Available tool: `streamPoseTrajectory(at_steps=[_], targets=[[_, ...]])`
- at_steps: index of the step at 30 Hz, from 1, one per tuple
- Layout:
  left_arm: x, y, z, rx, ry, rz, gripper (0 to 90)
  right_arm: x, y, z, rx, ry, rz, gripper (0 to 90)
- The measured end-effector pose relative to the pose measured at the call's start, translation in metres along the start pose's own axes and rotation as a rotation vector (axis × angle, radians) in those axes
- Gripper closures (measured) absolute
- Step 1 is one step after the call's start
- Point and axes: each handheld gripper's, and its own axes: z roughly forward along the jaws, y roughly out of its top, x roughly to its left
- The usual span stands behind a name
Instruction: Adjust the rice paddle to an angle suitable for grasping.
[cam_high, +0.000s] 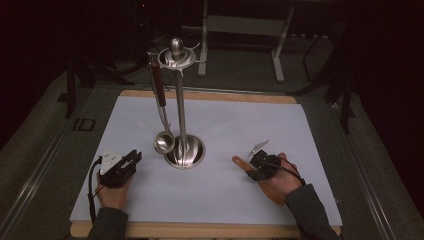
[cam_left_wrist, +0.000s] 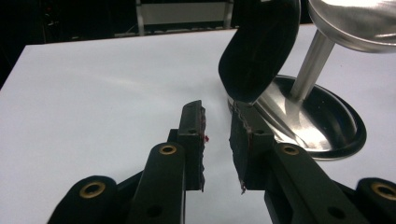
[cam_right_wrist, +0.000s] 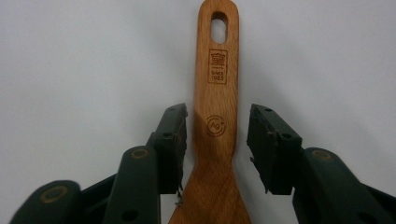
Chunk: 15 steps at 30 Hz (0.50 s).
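Observation:
A steel utensil stand (cam_high: 181, 120) rises from a round base (cam_high: 186, 155) in the middle of the white mat. A ladle (cam_high: 163, 141) with a brown handle hangs from its top ring, bowl just left of the pole. My left gripper (cam_high: 133, 159) rests on the mat left of the base, open, with nothing between its fingers; the ladle's dark bowl (cam_left_wrist: 259, 46) hangs just past my left gripper (cam_left_wrist: 217, 140). A wooden-handled spatula (cam_high: 239, 161) lies right of the stand. My right gripper (cam_right_wrist: 217, 140) straddles the spatula's handle (cam_right_wrist: 217, 79), open, with a gap on each side.
The white mat (cam_high: 280, 115) covers a wooden board on a grey floor. The stand's base (cam_left_wrist: 322, 126) sits close to the right of my left gripper. A metal frame (cam_high: 240, 25) stands in the dark background beyond the board.

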Motion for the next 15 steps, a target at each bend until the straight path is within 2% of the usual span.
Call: streamPoseTrajectory(at_steps=[7,15], targets=[[0.001,-0.001,0.001,0.005,-0.003,0.0,74.7,-0.005,0.008,0.008,0.076,0.045,0.023,61.6],[0.001,-0.002,0.001,0.006,-0.002,-0.002,74.3,-0.013,0.016,0.008,0.157,0.1,0.039,64.6]])
